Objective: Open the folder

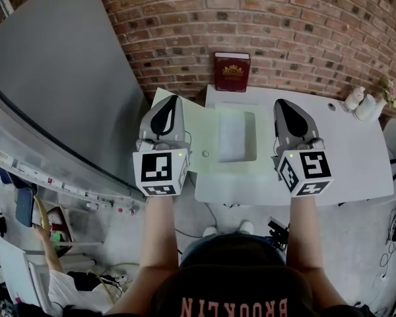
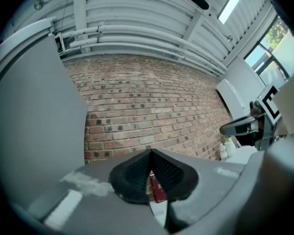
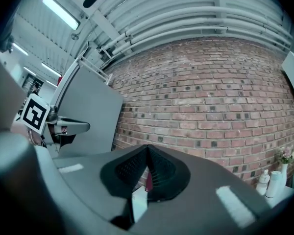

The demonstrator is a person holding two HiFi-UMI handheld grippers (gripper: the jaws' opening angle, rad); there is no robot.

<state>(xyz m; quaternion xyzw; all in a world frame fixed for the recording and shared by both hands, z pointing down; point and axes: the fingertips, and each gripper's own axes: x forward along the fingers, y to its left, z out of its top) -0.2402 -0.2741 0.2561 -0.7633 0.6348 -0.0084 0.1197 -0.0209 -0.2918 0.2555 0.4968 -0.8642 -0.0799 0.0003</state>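
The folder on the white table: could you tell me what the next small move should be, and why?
Probably just withdraw: the folder seems to lie open, one leaf spread over the table's left edge, and the left tongs and right tongs are shut and empty above it.

Grey left claw (image 1: pixel 173 98) and right claw (image 1: pixel 280 102) bear black pads (image 2: pixel 136 176), black-and-white marker cubes (image 1: pixel 160 172).

Folder partly covered, small things unreadable

In the head view the left gripper (image 1: pixel 166 104) covers the left part of the pale green translucent plastic folder (image 1: pixel 234 137) on the white surface (image 1: pixel 356 157). The gold print on the dark red book (image 1: pixel 231 72) is too small to read. In the left gripper view the closed black fingers (image 2: pixel 132 175) hide all but a sliver of that book. The small white items (image 1: pixel 360 103) near the wall are too small to identify.
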